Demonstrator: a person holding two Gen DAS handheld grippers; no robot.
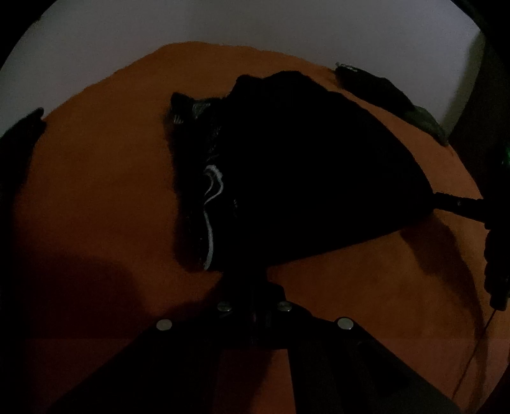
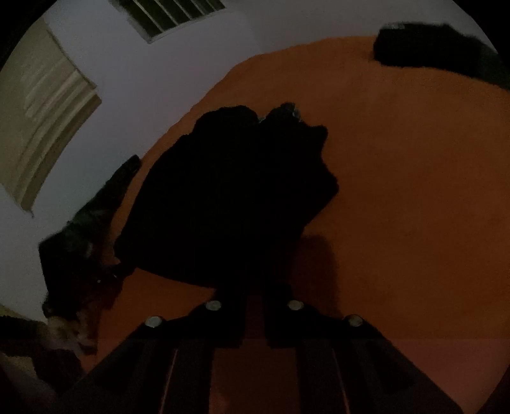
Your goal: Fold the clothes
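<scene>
1. Left gripper (image 1: 247, 280) sits low at the near edge of the black garment (image 1: 306, 165), its two fingers drawn tight together where the cloth's corner meets them; it looks like a pinch on that corner, though black on black hides the actual contact.
2. Right gripper (image 2: 255, 297) is in the same fix: fingers near each other with a thin strip of orange showing between their bases, tips lost against the black garment (image 2: 229, 203). Whether it clamps the cloth, I cannot tell.
3. Very dim light. Folds, seams and the kind of garment are swallowed in shadow; only a white squiggle print (image 1: 212, 203) on its left side stands out in the left wrist view.
4. The garment lies mid-way across the orange bedsheet (image 1: 95, 197), long axis running from the left gripper away toward the far wall, widening to the right.
5. In the left view the right gripper (image 1: 452, 202) reaches in from the right edge to the garment's right corner.
6. Around it: a dark green cloth (image 1: 414, 108) at the far right edge of the sheet, another dark bundle (image 2: 424, 44) at the far corner in the right view, and a barred window (image 2: 172, 12) in the wall above.
</scene>
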